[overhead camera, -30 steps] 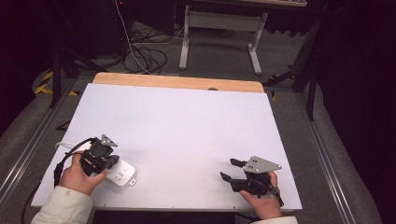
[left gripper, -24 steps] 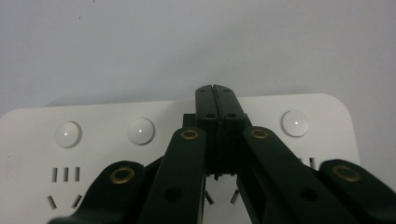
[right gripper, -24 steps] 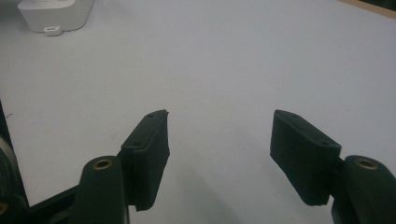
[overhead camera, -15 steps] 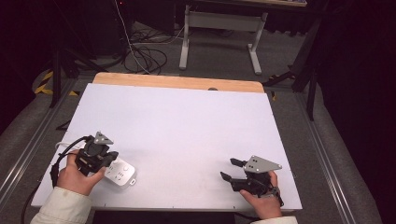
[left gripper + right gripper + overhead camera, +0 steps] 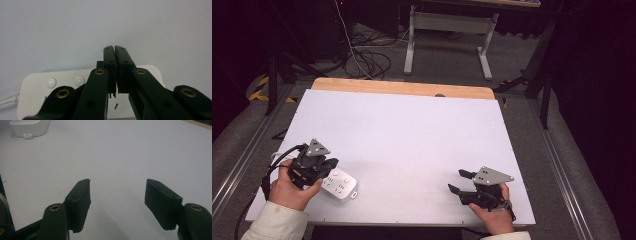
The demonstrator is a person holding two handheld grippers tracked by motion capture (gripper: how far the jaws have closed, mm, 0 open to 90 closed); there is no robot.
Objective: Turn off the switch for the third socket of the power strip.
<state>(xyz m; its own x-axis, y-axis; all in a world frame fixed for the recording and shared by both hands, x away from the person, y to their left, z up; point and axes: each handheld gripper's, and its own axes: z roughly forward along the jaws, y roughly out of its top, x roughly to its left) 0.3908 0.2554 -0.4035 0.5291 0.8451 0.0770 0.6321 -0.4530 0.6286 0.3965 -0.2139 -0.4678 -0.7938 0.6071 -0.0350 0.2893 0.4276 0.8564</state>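
A white power strip is seen lying flat on the white table, near the front left corner. In the left gripper view the power strip shows two round white buttons side by side on its top face, a small slot near its front edge, and a white cord leaving its left end. In the right gripper view one end of the power strip is seen far off at the upper left, with a small tab at its edge.

The left gripper is held directly over the strip by the left hand; whether it touches the strip cannot be told. Its jaws are pressed together, tip against tip, with nothing between them, as the left gripper is seen from its own camera. A grey three-cornered plate is carried on top, and a black cable trails off toward the table's left edge.

The right gripper is held low near the front right of the table by the right hand, well apart from the strip. In its own view the right gripper has its jaws spread wide over bare table surface.

A wooden strip is noted along the table's far edge.
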